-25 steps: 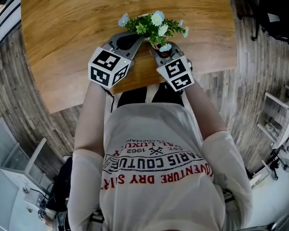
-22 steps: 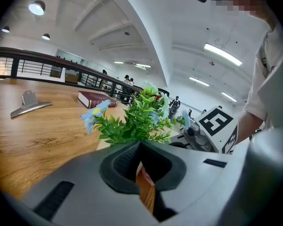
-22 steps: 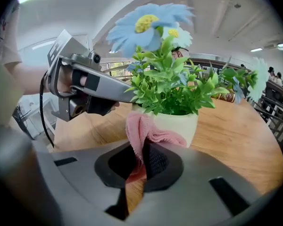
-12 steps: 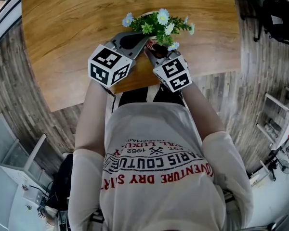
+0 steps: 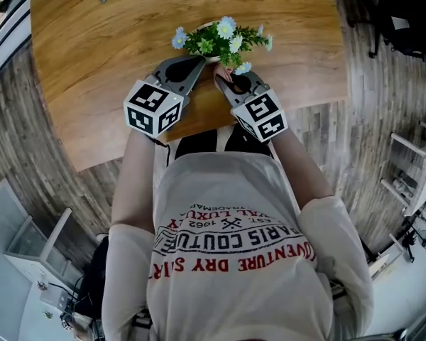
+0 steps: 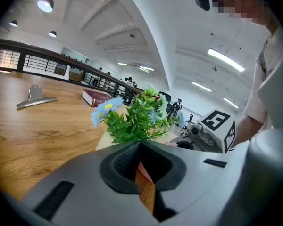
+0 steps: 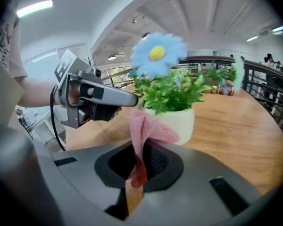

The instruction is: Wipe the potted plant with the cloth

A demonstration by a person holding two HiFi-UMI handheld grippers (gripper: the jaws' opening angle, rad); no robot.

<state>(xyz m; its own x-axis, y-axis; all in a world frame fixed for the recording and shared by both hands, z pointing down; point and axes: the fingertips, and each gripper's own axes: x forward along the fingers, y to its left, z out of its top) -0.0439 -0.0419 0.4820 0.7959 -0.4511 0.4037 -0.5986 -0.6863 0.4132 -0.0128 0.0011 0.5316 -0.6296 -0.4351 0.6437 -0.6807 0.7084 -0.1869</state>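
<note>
A small white pot [image 7: 177,119] of green leaves with pale blue and white flowers [image 5: 220,38] stands near the front edge of the wooden table [image 5: 92,62]. My right gripper [image 7: 140,149] is shut on a pink cloth [image 7: 144,131], which bunches against the pot's near side. In the head view, this gripper [image 5: 221,77] reaches in under the foliage from the right. My left gripper [image 5: 201,60] is shut with nothing between its jaws. Its tip [image 7: 132,99] rests at the pot's left side. The plant [image 6: 137,117] rises just beyond the left gripper [image 6: 140,145].
A metal clip [image 6: 35,98] and a red book [image 6: 96,98] lie farther back on the table. The table's front edge runs just behind both grippers, at my body. White racks [image 5: 412,176] stand on the plank floor to the right.
My right gripper has shifted slightly along the pot's near side with the cloth still in it. The left gripper has kept its place at the pot.
</note>
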